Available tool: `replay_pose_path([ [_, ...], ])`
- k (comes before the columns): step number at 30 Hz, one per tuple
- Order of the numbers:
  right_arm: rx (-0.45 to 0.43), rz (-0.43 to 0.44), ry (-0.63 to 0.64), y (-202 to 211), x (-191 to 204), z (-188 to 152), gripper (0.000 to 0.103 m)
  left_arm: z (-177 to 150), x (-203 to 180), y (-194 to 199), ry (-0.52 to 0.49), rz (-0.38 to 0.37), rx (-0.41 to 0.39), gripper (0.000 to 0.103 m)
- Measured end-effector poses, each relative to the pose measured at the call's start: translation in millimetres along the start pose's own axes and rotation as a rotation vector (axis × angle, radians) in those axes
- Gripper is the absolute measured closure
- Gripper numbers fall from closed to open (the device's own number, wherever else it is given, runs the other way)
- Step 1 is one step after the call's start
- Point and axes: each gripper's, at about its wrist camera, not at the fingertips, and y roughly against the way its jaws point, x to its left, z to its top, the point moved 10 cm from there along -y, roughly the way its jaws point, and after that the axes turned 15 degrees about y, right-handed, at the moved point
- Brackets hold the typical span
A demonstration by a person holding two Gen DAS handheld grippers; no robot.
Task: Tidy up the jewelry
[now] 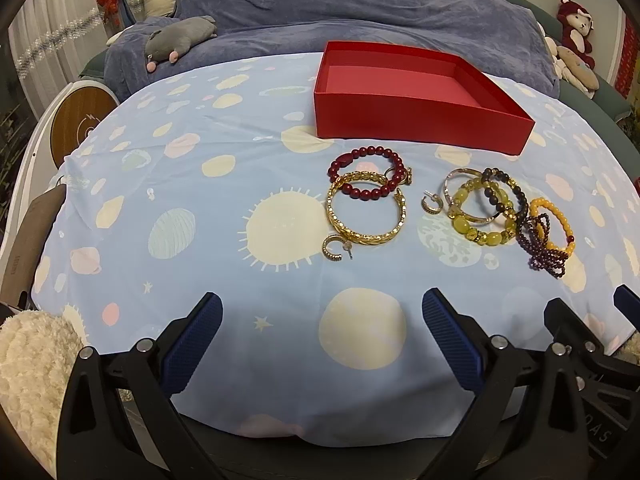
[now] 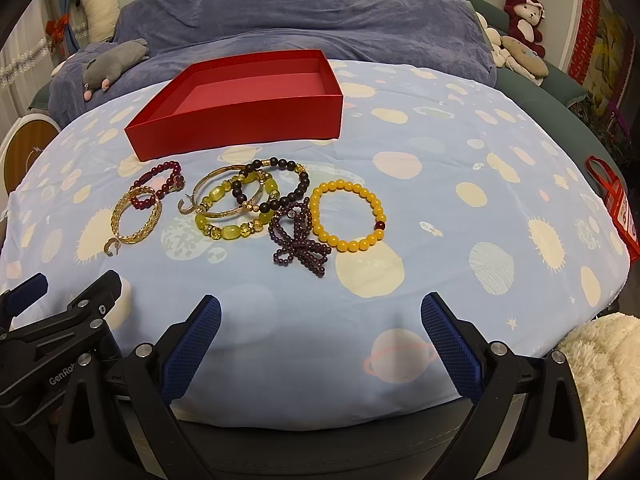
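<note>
Hovering: left gripper (image 1: 322, 314) and right gripper (image 2: 320, 314) are both hanging over the near edge of the sheet (image 1: 200, 208), tilting down toward the jewelry, side by side.
Jaws: both pairs are standing wide apart with nothing between the blue pads; neither is holding or touching anything.
Why so: spreading wide and staying short of the pile is probably leaving room to choose a first piece.
Box: red box (image 2: 240, 96) is sitting open and empty just behind the jewelry, likely waiting to receive it.
Left cluster: red beads (image 1: 370, 176) are overlapping the top of a gold bangle (image 1: 366, 212); one hoop earring (image 1: 336, 246) is lying at the bangle's near edge.
Middle cluster: green beads (image 2: 236, 208), a thin bangle (image 2: 218, 192) and dark beads (image 2: 276, 186) are lying tangled over each other; a second earring (image 2: 186, 206) is lying beside them, possibly touching.
Right cluster: purple beads (image 2: 300, 240) are twisting into a bow shape, touching the yellow beads (image 2: 348, 216).
Status: nothing is in the box yet.
</note>
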Motion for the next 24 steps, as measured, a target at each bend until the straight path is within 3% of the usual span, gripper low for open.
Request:
replay_pose_path([
  [24,0.009,0.002,-0.004,-1.3,-0.5,-2.4,0.006,0.4,1.0,4.1,-0.009,0.01,-0.016,0.007],
])
